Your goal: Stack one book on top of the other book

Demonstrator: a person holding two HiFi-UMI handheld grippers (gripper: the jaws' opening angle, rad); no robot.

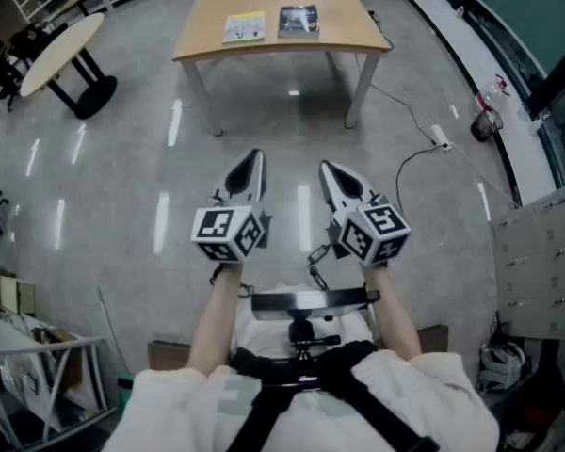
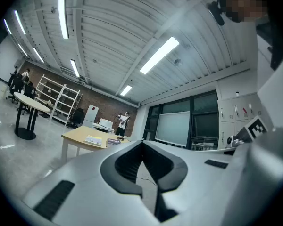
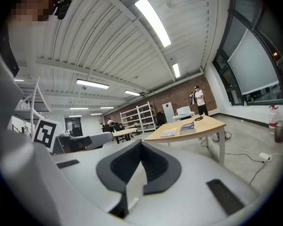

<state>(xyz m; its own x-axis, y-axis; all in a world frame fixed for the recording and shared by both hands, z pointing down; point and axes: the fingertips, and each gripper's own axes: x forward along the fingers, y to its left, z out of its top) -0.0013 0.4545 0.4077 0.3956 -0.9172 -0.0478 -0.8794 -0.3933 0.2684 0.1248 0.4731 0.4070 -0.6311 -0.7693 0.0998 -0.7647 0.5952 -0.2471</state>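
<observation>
We are holding left tongs (image 1: 254, 159) and right tongs (image 1: 329, 169) clenched, empty, well apart from the far counter (image 1: 268, 51), where yellow book (image 1: 244, 27) is lying just left of dark book (image 1: 298, 21); we are judging that approaching squarely and opening one pair comes first.

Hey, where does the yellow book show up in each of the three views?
Head view: the yellow book lies top centre, on the wooden table.
Left gripper view: the yellow book is left of centre, small, on the far table.
Right gripper view: the yellow book is right of centre, also far off.
Shared landmark: the dark book lying just right of it.
</observation>
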